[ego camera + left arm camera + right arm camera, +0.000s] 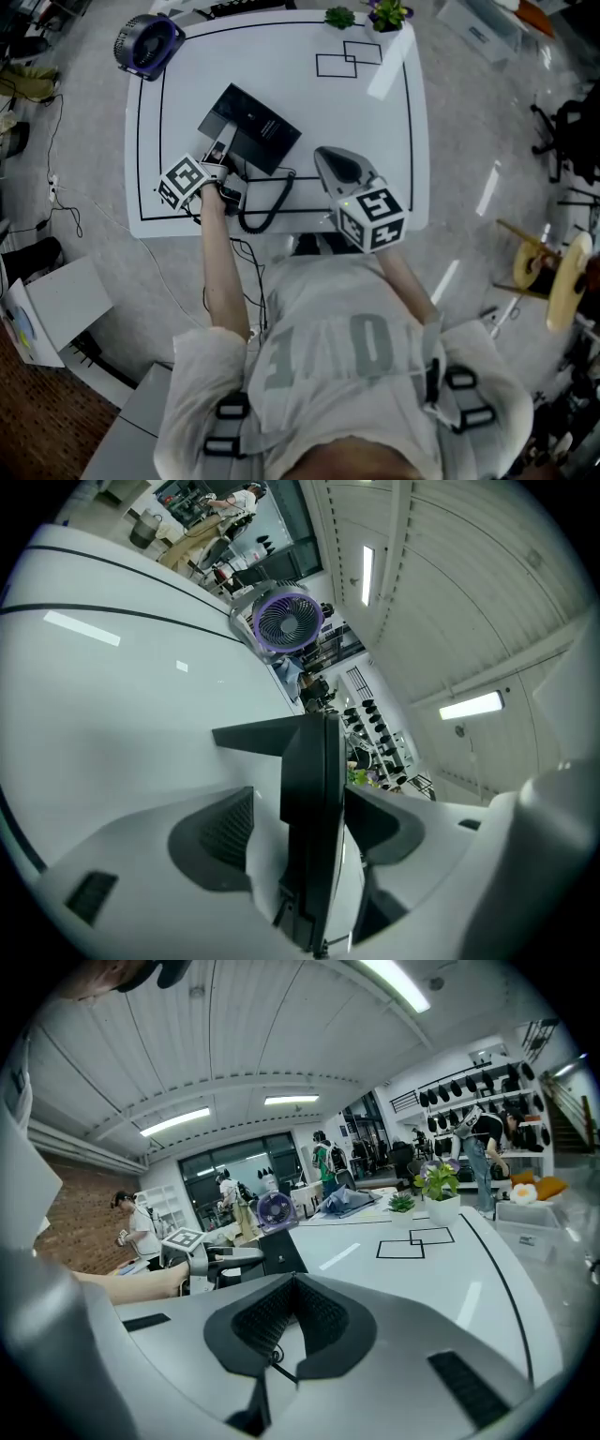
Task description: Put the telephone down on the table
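The black telephone base [251, 127] lies on the white table [375, 122], left of centre. Its coiled cord [264, 214] loops toward the front edge. My left gripper [217, 164] is at the base's near left corner. In the left gripper view a flat black handset [314, 761] stands edge-on between the jaws of the left gripper [305, 817], and a slit of light shows on each side of it, so the pads do not press on it. My right gripper [323, 159] hovers to the right of the base, shut and empty; its pads [295, 1283] meet.
A purple fan [148, 42] stands at the table's far left corner. Two small potted plants [389, 14] are at the far edge, with two overlapping drawn rectangles [347, 58] in front of them. A black line frames the tabletop.
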`<move>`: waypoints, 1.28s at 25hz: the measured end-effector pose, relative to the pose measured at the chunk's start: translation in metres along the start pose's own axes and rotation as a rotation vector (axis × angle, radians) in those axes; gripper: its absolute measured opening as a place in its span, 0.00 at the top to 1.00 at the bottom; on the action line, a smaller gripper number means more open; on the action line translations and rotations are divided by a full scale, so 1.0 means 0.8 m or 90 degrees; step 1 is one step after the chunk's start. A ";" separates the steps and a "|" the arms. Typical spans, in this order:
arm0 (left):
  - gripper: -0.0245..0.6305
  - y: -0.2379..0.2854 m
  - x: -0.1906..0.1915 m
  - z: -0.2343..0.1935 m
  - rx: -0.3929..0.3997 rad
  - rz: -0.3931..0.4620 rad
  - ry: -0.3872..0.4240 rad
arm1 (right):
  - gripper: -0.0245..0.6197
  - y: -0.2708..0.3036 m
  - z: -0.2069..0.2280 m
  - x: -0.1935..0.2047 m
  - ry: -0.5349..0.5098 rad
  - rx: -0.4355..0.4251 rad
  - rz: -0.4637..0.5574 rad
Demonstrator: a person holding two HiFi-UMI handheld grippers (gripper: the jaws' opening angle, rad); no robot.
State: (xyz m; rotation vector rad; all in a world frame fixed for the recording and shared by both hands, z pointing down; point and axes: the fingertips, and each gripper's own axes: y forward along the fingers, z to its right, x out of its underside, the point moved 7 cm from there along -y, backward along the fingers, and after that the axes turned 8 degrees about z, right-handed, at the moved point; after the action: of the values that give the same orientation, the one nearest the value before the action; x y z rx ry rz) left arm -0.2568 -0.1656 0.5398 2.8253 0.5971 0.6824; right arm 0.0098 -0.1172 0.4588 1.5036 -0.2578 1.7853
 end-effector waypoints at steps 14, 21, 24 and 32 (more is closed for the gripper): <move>0.53 -0.057 -0.074 0.063 -0.066 0.115 0.198 | 0.95 0.003 -0.019 -0.014 -0.015 -0.038 0.020; 0.54 -0.101 -0.115 0.158 -0.066 0.244 0.389 | 0.95 0.009 -0.027 -0.036 -0.043 -0.047 0.060; 0.67 -0.126 -0.120 0.196 -0.070 0.321 0.467 | 0.95 0.010 -0.034 -0.045 -0.065 -0.049 0.086; 0.94 -0.168 -0.065 0.251 -0.138 0.435 0.677 | 0.95 0.013 -0.044 -0.061 -0.117 -0.049 0.122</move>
State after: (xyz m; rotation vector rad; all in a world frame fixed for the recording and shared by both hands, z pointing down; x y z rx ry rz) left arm -0.2511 -0.0807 0.3080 2.2125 -0.3849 2.2159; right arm -0.0235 -0.1234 0.4080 1.6351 -0.5730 1.7627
